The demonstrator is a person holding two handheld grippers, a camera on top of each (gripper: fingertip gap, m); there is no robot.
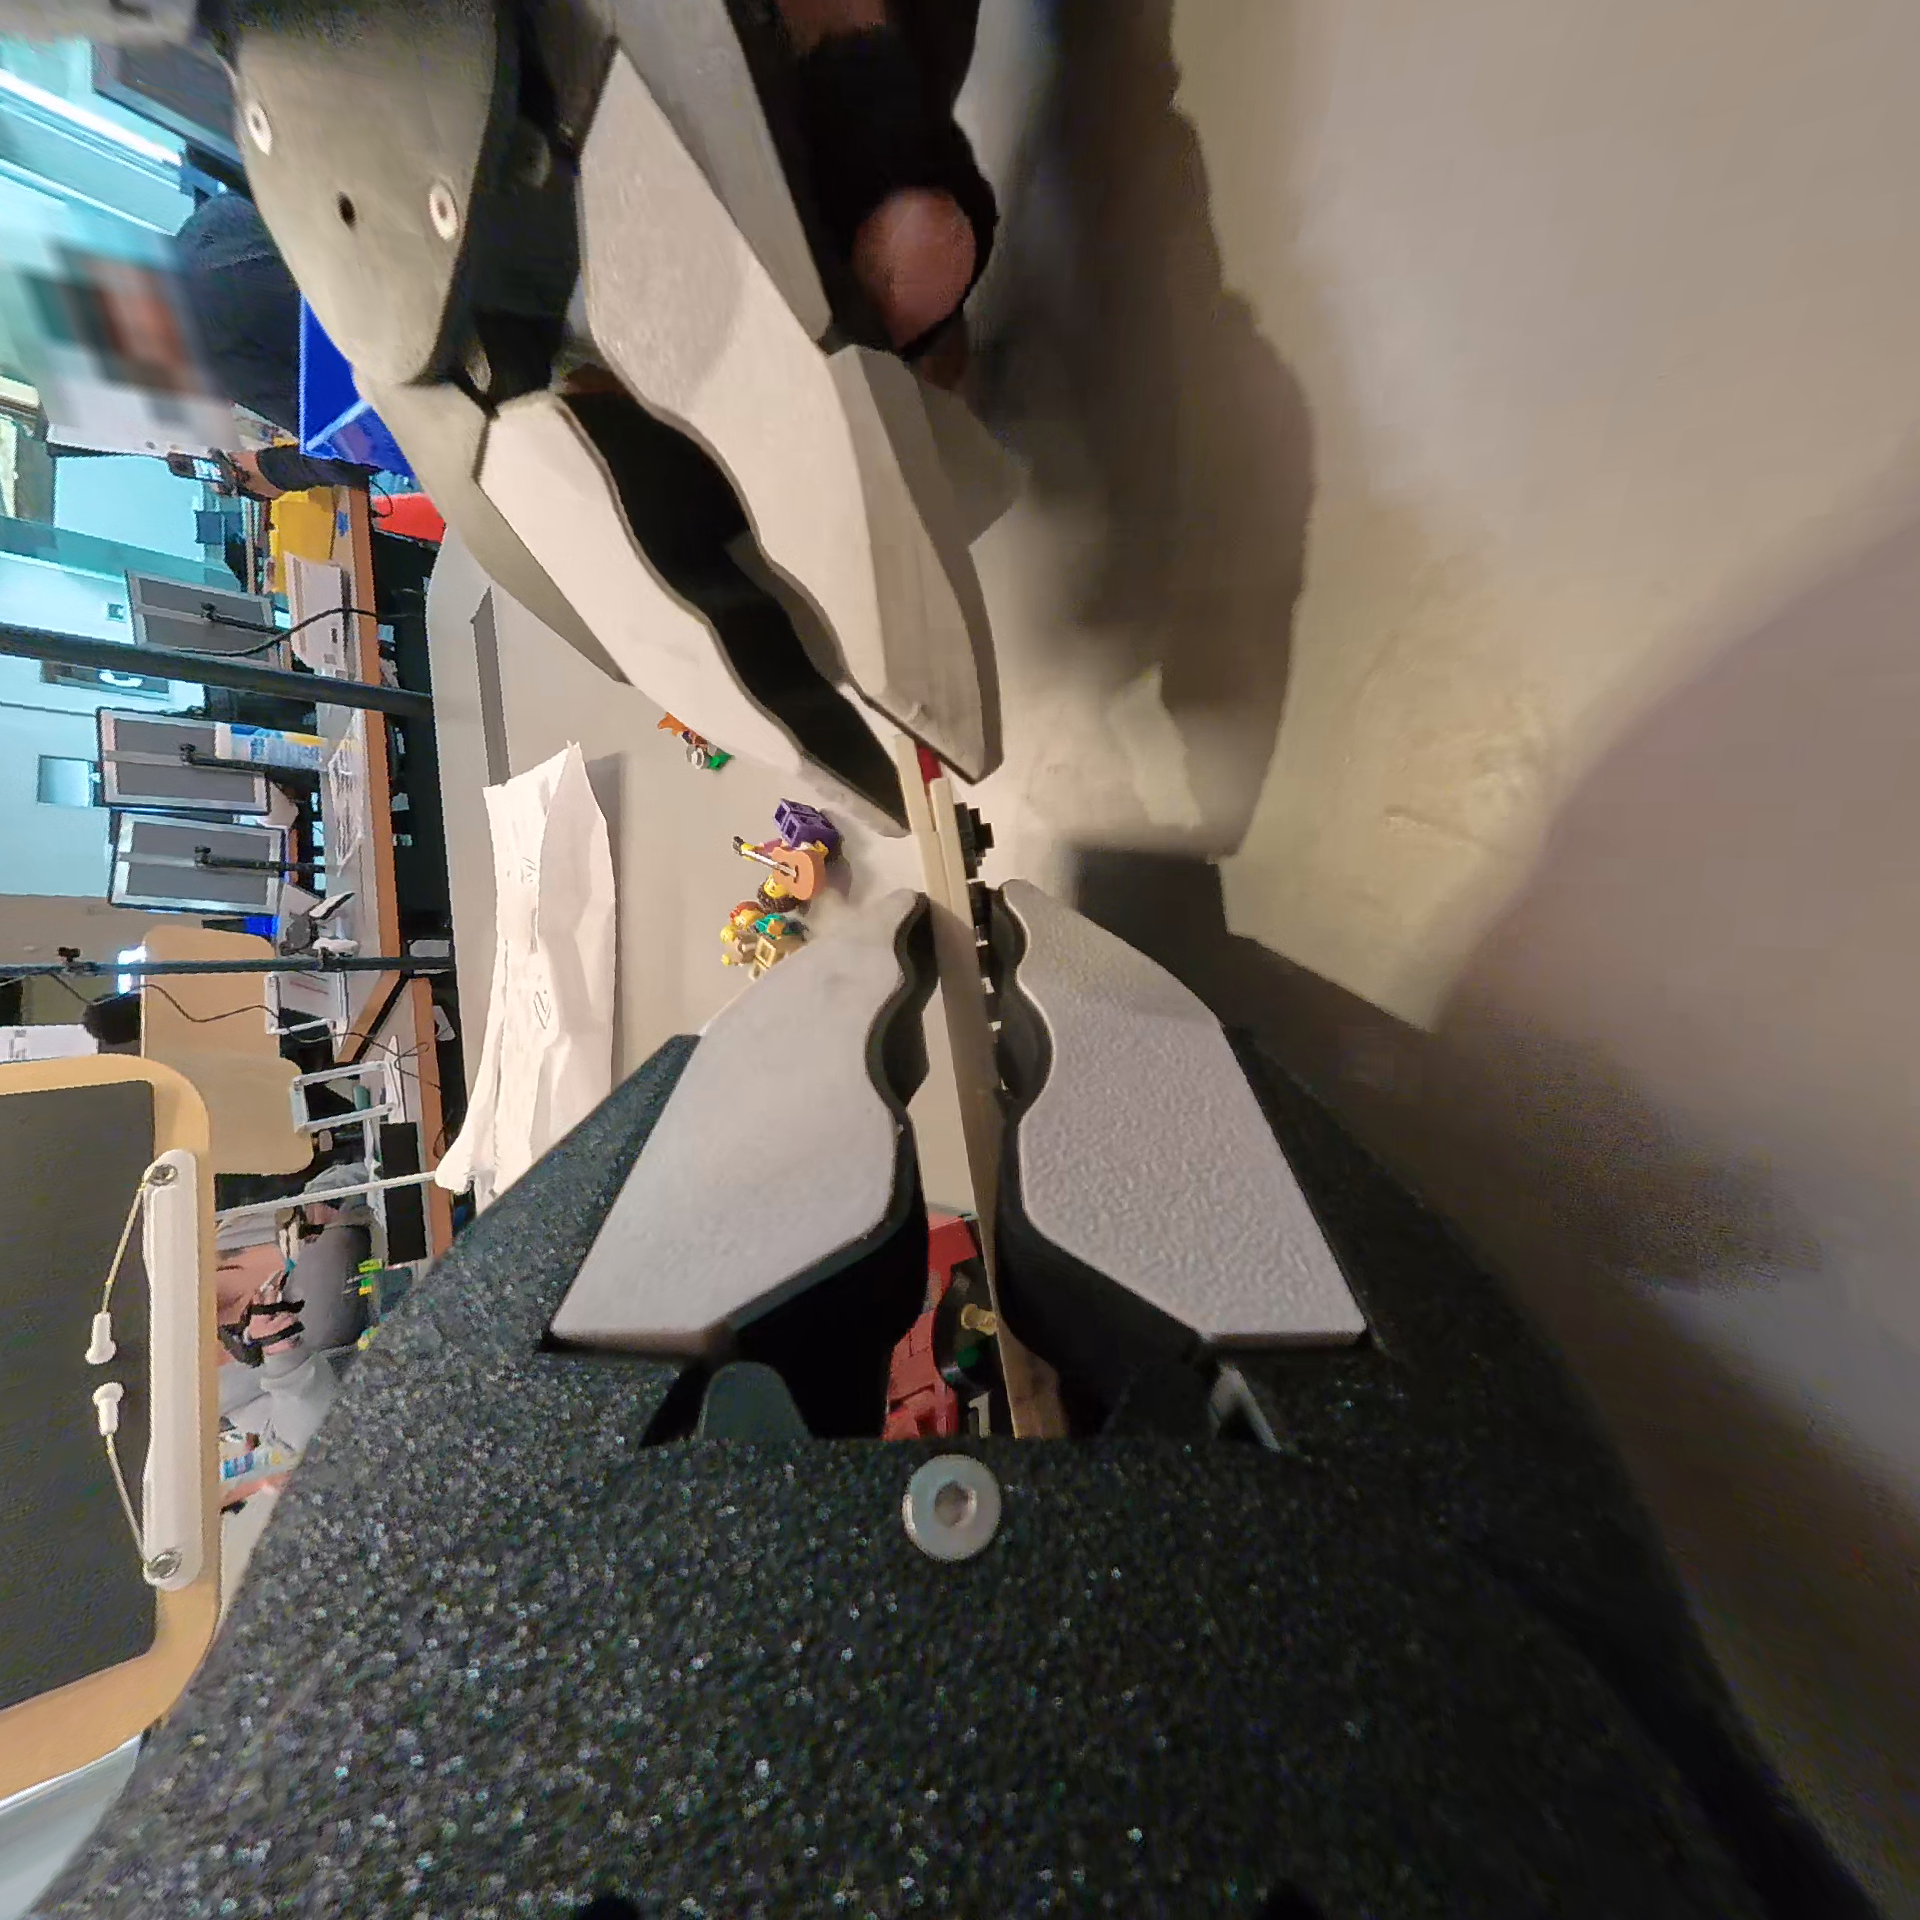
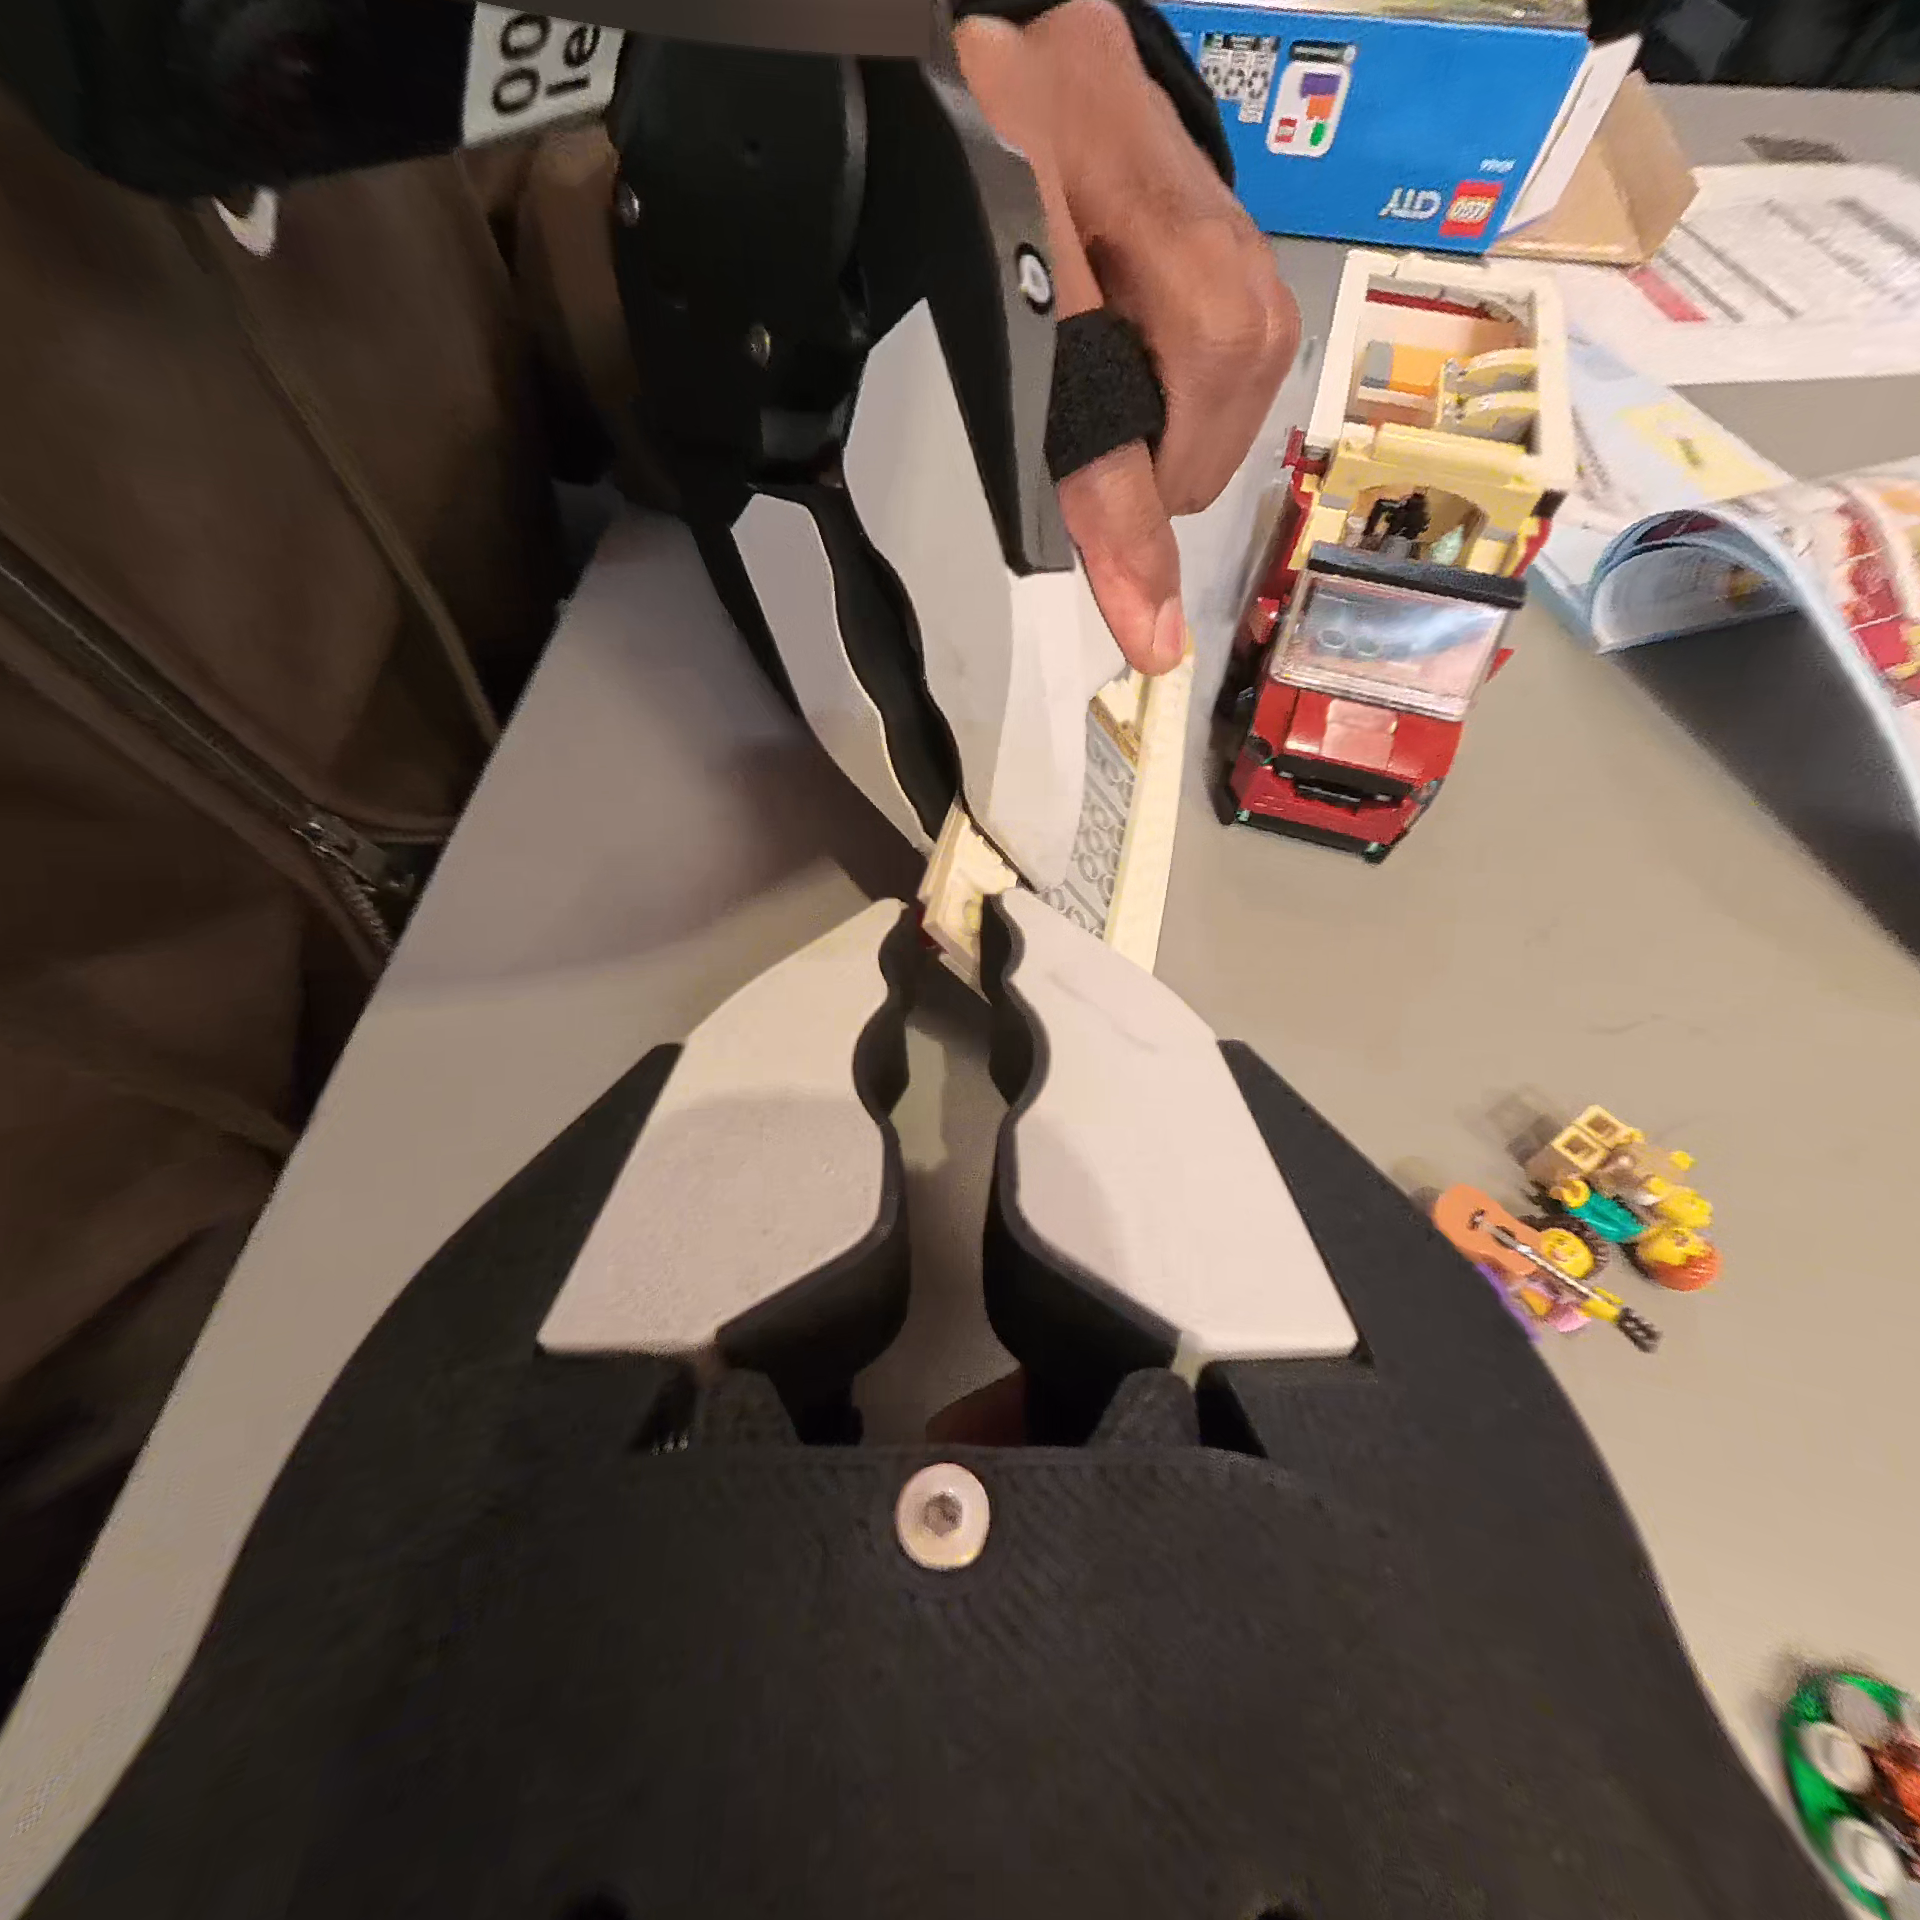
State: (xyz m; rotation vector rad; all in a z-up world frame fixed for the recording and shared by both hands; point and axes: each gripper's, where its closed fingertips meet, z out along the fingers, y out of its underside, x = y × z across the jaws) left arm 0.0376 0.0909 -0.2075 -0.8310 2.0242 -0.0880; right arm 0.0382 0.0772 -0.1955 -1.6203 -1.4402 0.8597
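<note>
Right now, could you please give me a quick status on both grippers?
Left gripper clamped on cream brick panel. Right gripper clamped on its near corner. Red toy truck, toy figures close by.

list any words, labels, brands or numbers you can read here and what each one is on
I can't repeat the writing itself, only say where it stands.
Blue box: brand mark and small print, legible.
White label, top edge: large dark characters, cut off.
Open booklet: print too small to read.
Printed sheets: blurred.
White paper: faint marks, unreadable.
</note>
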